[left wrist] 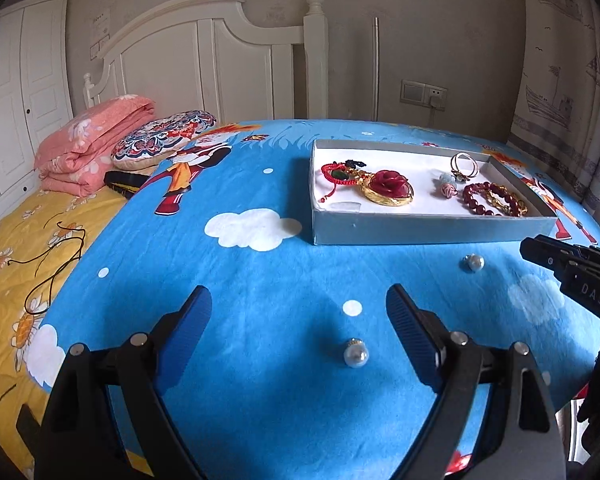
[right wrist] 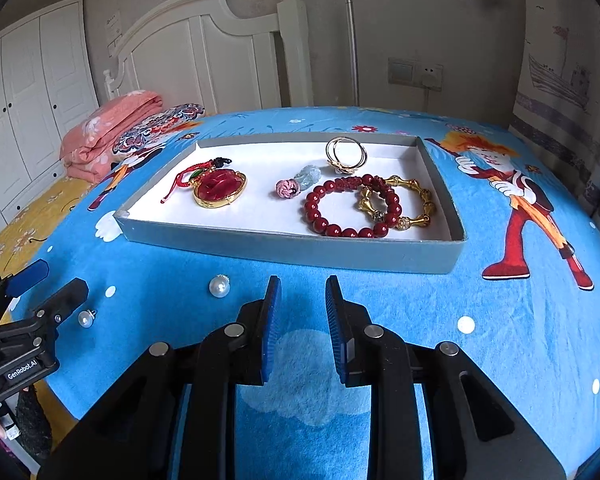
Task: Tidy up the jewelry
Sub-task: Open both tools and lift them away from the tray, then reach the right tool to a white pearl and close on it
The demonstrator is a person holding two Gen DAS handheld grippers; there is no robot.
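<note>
Jaws: our left gripper [left wrist: 298,312] stands wide open w/ nothing between the pads; a pearl earring [left wrist: 356,354] lies on the blue bedspread [left wrist: 260,280] just near of them. Our right gripper [right wrist: 302,308] is narrowed to a slim gap, gripping nothing. A 2nd pearl earring [right wrist: 219,286] sits left of it, near the grey tray [right wrist: 300,250], which holds a red bead bracelet [right wrist: 350,206], gold bracelet [right wrist: 412,200], rings [right wrist: 346,152] & a red pendant [right wrist: 220,190].

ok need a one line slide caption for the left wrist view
Open left tool poised over a pearl earring on the blue bedspread, tray of jewelry beyond.
</note>
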